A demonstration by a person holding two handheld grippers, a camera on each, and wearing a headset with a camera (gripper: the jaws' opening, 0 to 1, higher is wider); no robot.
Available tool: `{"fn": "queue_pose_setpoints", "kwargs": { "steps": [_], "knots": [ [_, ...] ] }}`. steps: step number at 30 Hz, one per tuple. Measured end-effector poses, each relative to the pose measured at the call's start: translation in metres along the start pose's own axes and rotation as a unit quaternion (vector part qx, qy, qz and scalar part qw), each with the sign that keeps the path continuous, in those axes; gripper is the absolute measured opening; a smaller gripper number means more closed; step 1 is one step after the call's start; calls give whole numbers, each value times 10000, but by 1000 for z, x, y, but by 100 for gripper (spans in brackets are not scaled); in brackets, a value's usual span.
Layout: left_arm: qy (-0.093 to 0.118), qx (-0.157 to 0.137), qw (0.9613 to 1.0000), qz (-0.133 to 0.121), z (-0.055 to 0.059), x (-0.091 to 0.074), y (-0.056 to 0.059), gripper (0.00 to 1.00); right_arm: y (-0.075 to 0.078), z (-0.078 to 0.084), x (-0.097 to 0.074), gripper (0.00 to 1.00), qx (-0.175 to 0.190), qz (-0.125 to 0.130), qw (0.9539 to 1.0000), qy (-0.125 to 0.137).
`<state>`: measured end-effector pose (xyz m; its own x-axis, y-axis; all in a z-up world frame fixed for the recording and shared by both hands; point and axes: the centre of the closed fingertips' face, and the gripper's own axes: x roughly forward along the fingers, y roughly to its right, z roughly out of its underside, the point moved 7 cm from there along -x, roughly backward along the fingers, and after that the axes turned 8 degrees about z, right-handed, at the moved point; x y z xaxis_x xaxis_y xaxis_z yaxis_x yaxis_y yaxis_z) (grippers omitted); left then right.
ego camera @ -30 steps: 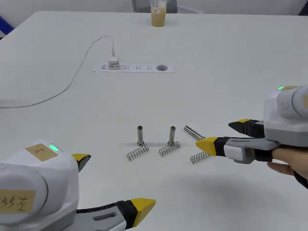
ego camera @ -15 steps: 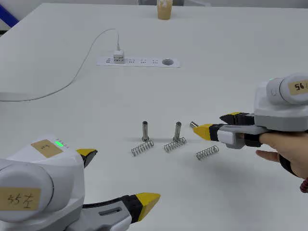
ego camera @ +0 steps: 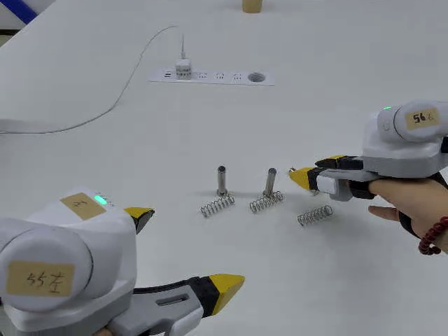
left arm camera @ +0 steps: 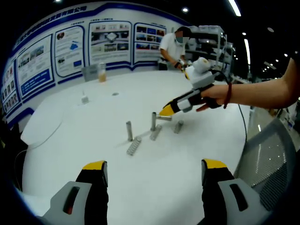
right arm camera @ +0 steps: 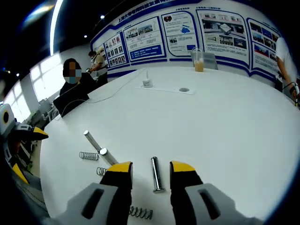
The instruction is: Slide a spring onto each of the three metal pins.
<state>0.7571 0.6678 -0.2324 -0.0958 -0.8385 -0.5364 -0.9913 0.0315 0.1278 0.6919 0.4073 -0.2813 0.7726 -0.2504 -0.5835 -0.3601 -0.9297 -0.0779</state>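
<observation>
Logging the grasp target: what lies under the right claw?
A metal pin lies flat between the right claw's open jaws; in the head view the claw covers most of it.

In the head view, the lying pin (ego camera: 292, 170) is mostly hidden behind the right hand-held gripper (ego camera: 306, 169). The top edge cuts off the cup (ego camera: 252, 5), and the bottom edge cuts off the left hand-held gripper (ego camera: 185, 248).

Left tongs (ego camera: 185, 248) gape wide, low; right tongs (ego camera: 313, 170) reach leftward, jaws parted.

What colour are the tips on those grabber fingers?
Bright yellow, on the left gripper's plastic fingertips, clearest in the head view.
</observation>
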Motion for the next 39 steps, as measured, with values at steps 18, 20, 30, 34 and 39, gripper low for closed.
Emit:
{"fn": "queue_pose_setpoints", "kwargs": {
  "steps": [18, 20, 30, 34, 39],
  "knots": [
    [-37, 24, 10000, 64, 0, 7, -1, 83, 0, 5, 25, 17, -264, -40, 9996, -61],
    [-38, 14, 10000, 78, 0, 7, -1, 82, 0, 5, 27, 16, -303, -35, 9995, -75],
    [-58, 16, 9999, 82, 0, 8, -3, 82, -1, 4, 31, 10, -526, -13, 9985, -122],
    [-82, 28, 9999, 76, 1, 8, -4, 82, 0, 3, 31, 9, -587, -17, 9981, -166],
    [-59, 20, 9999, 82, 0, 8, -4, 82, 2, 3, 28, 9, -416, 14, 9989, -215]
  ]
}}
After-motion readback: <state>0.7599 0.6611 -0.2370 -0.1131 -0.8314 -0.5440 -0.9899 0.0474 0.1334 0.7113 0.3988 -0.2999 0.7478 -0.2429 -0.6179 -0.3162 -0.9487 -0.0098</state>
